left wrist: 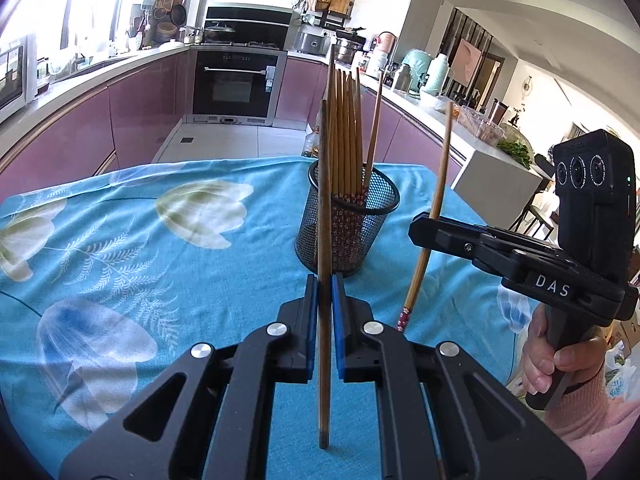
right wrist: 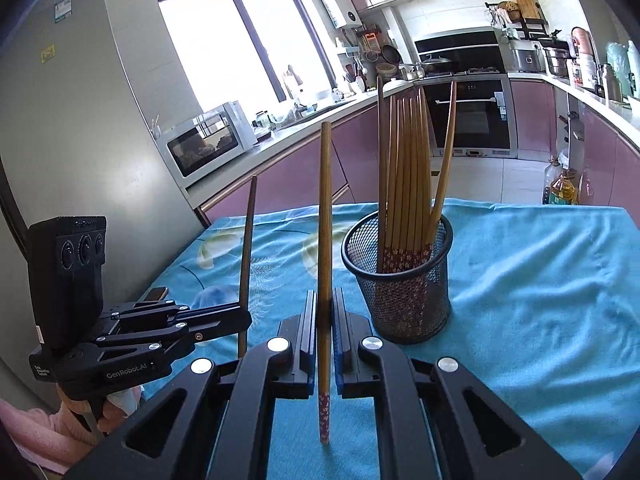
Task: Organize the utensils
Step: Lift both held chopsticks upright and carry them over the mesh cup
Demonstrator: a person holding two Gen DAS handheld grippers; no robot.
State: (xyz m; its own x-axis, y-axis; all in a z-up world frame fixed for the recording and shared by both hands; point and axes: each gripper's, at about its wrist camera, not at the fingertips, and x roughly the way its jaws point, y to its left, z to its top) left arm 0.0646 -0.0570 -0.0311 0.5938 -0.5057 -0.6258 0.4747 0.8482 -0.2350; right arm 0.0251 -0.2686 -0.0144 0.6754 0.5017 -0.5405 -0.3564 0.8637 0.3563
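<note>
Both grippers are clamping one chopstick upright: left gripper [left wrist: 325, 300] pinching a plain chopstick [left wrist: 324, 240], right gripper [right wrist: 325, 312] squeezing a flower-patterned chopstick [right wrist: 325, 240], near the mesh holder [right wrist: 400, 280].

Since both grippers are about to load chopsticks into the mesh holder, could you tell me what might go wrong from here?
1. The mesh holder is already crowded with chopsticks; a new tip could catch on them or on the rim.
2. The holder looks light and stands free on the blue cloth; a sideways push might tip it.
3. The left gripper and right gripper each pinch a single upright chopstick; converging together, they could collide.
</note>
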